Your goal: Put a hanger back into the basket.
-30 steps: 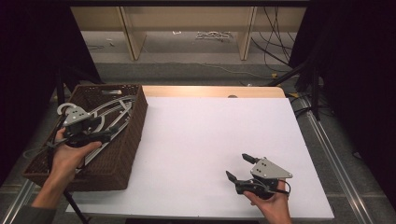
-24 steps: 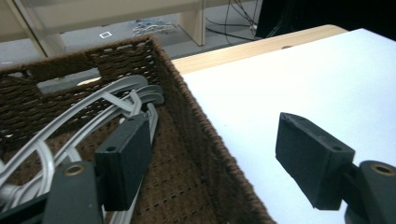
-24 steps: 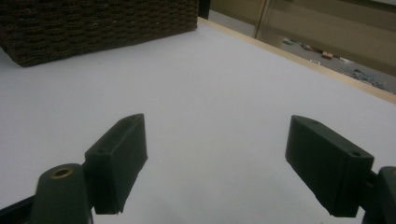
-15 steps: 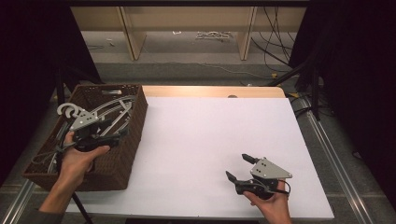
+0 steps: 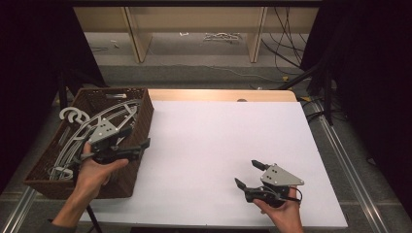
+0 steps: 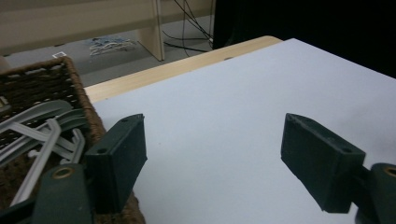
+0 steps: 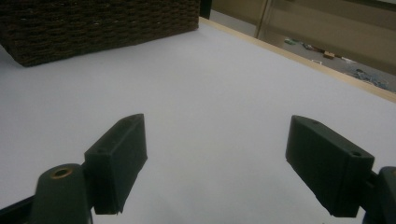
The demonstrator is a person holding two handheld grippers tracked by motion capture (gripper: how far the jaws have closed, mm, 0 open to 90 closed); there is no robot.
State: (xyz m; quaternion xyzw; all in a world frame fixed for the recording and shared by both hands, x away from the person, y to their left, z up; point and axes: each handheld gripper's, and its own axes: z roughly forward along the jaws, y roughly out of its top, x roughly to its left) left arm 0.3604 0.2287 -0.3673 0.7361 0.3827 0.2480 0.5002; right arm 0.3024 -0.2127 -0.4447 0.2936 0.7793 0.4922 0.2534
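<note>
High view looks down from above; both gripper views skim low, sharing the wicker basket [image 5: 138, 127].

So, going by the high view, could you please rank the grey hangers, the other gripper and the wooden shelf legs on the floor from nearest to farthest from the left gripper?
From the left gripper, jaws open and empty:
1. Grey hangers, just beneath it in the wicker basket at the table's left edge.
2. Right gripper, across the white table, near its front right.
3. Wooden shelf legs, on the floor beyond the table's far edge.
</note>
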